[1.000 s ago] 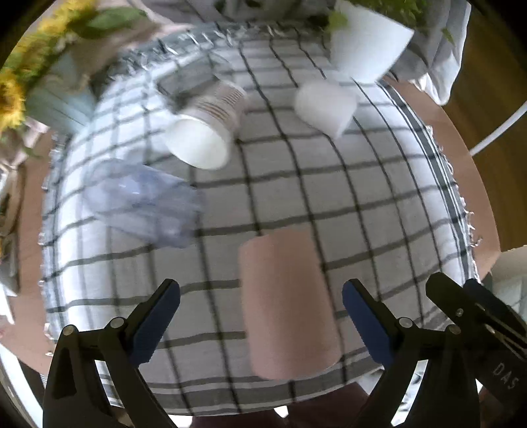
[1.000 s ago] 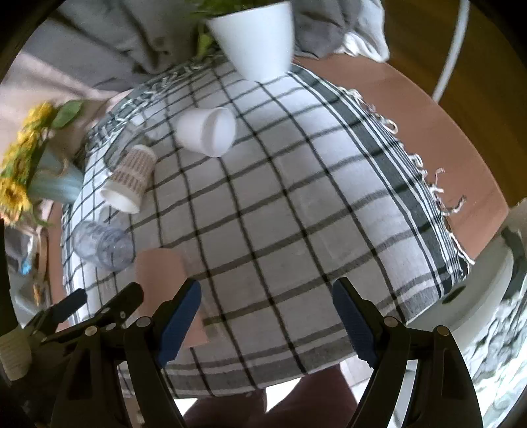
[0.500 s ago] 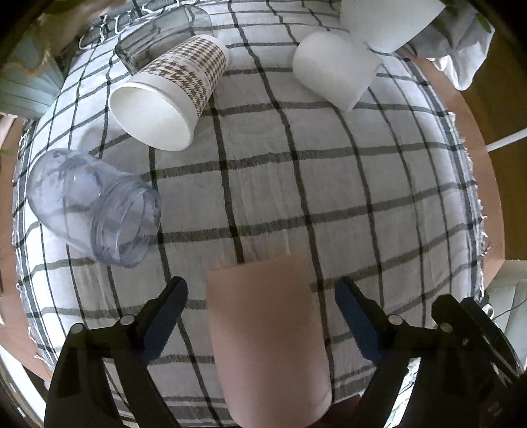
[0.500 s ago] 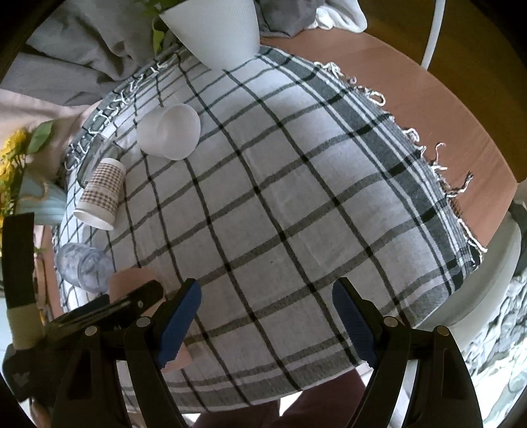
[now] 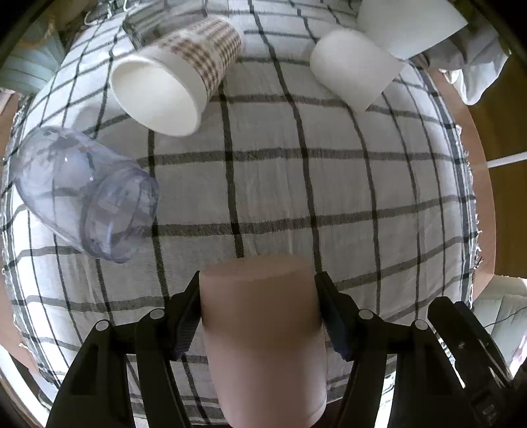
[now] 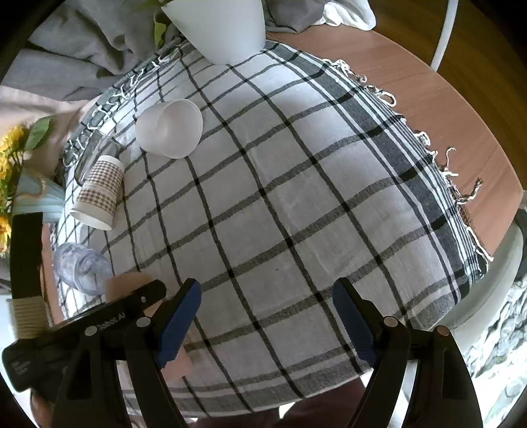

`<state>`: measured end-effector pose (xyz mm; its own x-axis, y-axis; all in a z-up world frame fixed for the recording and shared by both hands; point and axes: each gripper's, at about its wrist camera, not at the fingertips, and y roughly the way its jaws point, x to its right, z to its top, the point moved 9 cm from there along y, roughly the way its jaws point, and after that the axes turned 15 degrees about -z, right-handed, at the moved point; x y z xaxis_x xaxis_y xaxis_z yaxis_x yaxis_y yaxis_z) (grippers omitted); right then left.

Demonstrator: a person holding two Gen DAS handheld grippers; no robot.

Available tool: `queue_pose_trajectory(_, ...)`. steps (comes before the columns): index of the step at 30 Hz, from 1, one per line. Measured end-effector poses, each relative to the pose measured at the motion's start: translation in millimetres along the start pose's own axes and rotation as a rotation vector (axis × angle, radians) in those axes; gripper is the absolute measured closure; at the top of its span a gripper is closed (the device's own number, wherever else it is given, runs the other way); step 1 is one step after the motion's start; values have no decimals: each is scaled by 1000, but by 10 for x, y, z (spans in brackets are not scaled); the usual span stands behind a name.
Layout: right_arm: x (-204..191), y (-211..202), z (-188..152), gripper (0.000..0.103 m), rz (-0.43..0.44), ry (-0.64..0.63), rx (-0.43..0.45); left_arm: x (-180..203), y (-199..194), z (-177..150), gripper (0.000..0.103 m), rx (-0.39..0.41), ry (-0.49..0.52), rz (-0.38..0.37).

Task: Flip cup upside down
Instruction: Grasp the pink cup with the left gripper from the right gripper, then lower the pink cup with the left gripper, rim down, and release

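While the left gripper [image 5: 258, 312] clamps the pink cup [image 5: 263, 342] lying near the checked cloth's [image 5: 296, 184] edge, the right gripper [image 6: 266, 316] hangs open; the houndstooth paper cup [image 5: 174, 75] and clear jar [image 5: 82, 210] lie sideways, showing nothing inside.

On the cloth [image 5: 296, 184], a lying paper cup [image 5: 174, 72] is found behind a tipped jar [image 5: 82, 194]; another cup [image 5: 354, 70] is seen to their right, before a pot [image 6: 219, 28].

My left gripper [image 6: 98, 316] hides most of the pink cup [image 6: 123, 284]; its rim I cannot see.
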<state>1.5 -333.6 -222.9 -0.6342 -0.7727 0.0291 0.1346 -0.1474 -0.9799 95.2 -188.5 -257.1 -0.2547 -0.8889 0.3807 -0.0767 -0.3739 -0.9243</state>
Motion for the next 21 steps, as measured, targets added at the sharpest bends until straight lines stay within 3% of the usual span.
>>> queue_pose_trajectory(12,22,-199,113,21,19,18,54,175,-447,178,39,144,86,14)
queue_pose_trajectory(21,54,-308,162,21,12,15,93,248,-536,146,39,192,124,10)
